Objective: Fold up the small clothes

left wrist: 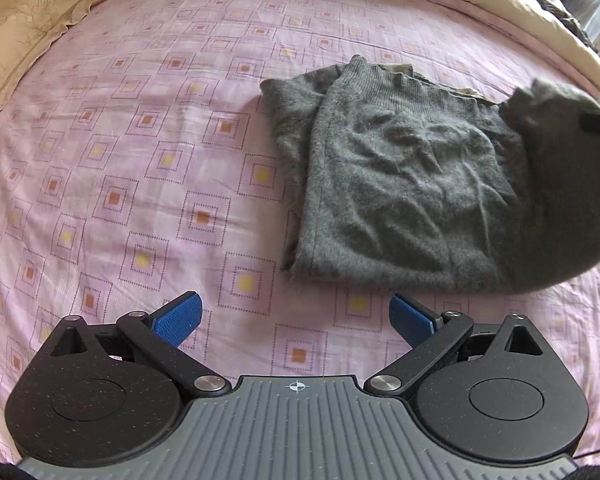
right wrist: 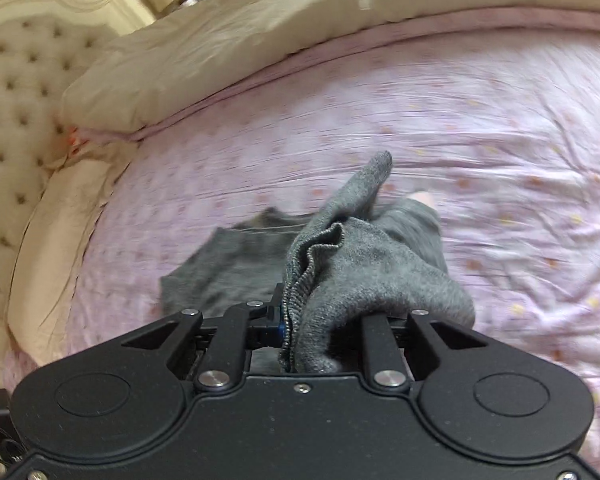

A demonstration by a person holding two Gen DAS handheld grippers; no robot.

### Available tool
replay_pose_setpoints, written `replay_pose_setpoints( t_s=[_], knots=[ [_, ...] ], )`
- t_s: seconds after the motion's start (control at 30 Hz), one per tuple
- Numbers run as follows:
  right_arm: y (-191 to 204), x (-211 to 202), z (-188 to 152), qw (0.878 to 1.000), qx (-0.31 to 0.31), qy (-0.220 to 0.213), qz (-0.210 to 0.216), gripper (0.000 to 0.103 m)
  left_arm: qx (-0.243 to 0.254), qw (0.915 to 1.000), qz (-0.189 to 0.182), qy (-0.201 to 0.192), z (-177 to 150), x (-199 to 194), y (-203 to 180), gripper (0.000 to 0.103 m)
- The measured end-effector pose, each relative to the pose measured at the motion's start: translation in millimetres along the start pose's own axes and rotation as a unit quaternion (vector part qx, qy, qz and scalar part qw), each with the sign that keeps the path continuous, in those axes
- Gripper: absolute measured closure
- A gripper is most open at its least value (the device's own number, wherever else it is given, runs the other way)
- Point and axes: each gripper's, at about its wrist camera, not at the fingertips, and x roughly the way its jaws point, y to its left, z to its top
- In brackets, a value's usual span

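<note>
A grey knitted garment (left wrist: 400, 176) lies partly folded on the pink patterned bed sheet (left wrist: 140, 140), right of centre in the left wrist view. Its right side is lifted and curls up toward the frame edge. My left gripper (left wrist: 296, 316) hovers just in front of the garment's near edge, open, with nothing between its blue pads (left wrist: 178, 318). In the right wrist view my right gripper (right wrist: 290, 320) is shut on a ribbed edge of the same grey garment (right wrist: 360, 264), which bunches over the fingers and hides the pads. The rest of the garment trails down to the sheet (right wrist: 480, 120).
A beige quilt (right wrist: 300, 20) is rolled along the far side of the bed. A cream pillow (left wrist: 24, 20) lies at the top left, beside a tufted cream headboard (right wrist: 20, 80). Bare sheet spreads left of the garment.
</note>
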Motion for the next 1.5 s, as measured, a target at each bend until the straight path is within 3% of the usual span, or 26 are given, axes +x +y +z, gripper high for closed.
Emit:
replay_pose_setpoints(
  t_s=[0.23,0.43,0.53,0.6,0.63,0.73,0.83,1.0,1.17,1.33,1.43,1.5],
  knots=[
    [92.2,72.9,-8.1,0.996,-0.063,0.062,-0.007,0.077,-0.005,0.9998,-0.019,-0.002,-8.9,-8.5,28.1,0.002],
    [136.4,124.7,-28.4,0.987,-0.107,0.112,-0.047,0.077,-0.019,0.9997,-0.018,0.001,-15.0,-9.2,53.5,0.002],
    [150.4,133.9,-32.6,0.982,-0.132,0.122,-0.055,0.065,-0.029,0.9994,-0.018,0.008,-15.8,-6.1,63.6,0.002],
    [155.5,134.1,-31.7,0.983,-0.128,0.127,-0.023,0.045,-0.032,0.9992,-0.018,0.013,-16.2,-3.7,67.8,0.002],
    [158.2,130.9,-31.1,0.984,-0.129,0.122,-0.003,0.041,-0.032,0.9992,-0.019,0.015,-15.9,-2.7,69.1,0.002],
    [170.7,112.3,-26.5,0.983,-0.144,0.096,0.064,0.04,-0.028,0.9992,-0.021,0.019,-14.2,-0.7,71.2,0.002],
    [170.9,88.3,-18.4,0.985,-0.131,0.059,0.094,0.04,-0.019,0.9993,-0.025,0.02,-8.9,-1.3,70.0,0.002],
    [133.6,57.4,-14.3,0.993,-0.095,0.018,0.063,0.037,-0.003,0.9994,-0.033,0.004,12.8,-10.6,67.3,0.002],
    [102.2,45.8,-39.9,0.993,-0.109,0.029,0.019,0.035,-0.005,0.998,-0.061,-0.016,50.1,-14.7,61.4,0.002],
    [117.9,36.4,-86.0,0.978,-0.205,0.04,0.017,0.035,-0.035,0.9926,-0.116,-0.013,91.5,2.2,56.2,0.002],
    [144.4,40.8,-116.8,0.957,-0.289,0.035,0.017,0.036,-0.033,0.9909,-0.13,-0.01,115.6,15.5,49.6,0.003],
    [162.3,48.8,-137.4,0.937,-0.347,0.034,0.013,0.046,-0.023,0.9902,-0.137,-0.003,129.2,24.5,44.3,0.008]
  ],
)
